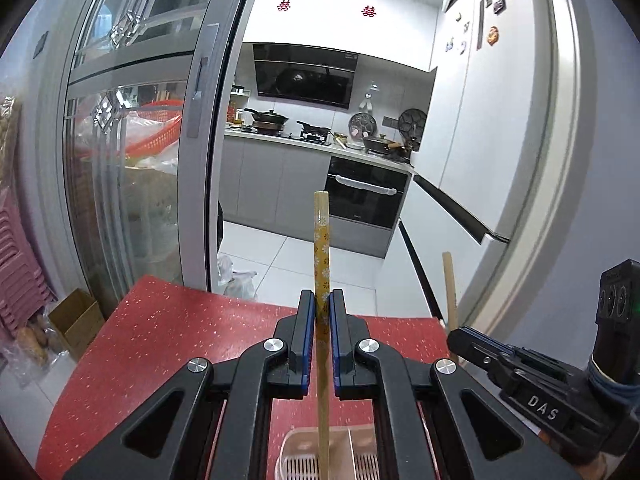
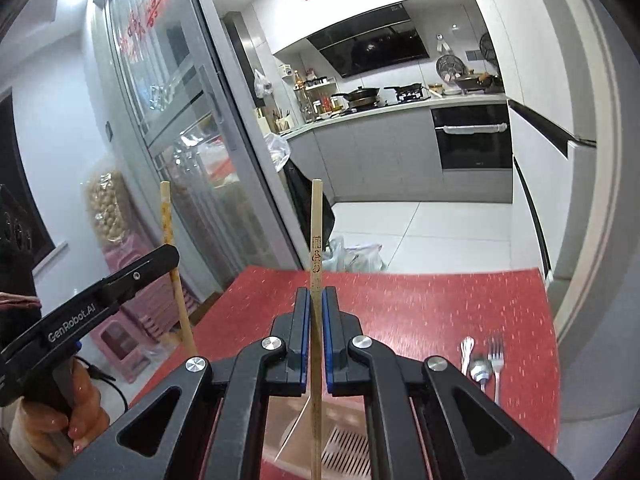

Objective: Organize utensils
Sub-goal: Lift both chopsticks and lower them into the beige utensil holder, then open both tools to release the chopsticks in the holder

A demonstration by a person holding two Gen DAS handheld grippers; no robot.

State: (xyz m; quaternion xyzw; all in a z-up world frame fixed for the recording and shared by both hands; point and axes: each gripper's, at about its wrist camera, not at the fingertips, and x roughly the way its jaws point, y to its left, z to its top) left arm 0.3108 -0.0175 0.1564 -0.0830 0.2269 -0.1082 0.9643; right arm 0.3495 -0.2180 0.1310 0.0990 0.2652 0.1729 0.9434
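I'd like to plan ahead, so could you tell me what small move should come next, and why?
Probably lower both straight down: the left gripper holds the flower-patterned yellow chopstick and the right gripper the plain engraved bamboo chopstick, upright above the pink slotted plastic holder.

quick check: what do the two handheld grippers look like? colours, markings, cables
Both match: black angular linkage bodies, silver pivot bolts, blue pads inside black fingers. Left gripper reads "GenRobot.AI" in white, with a black cable at the grip. Right gripper carries a white "DAS" label.
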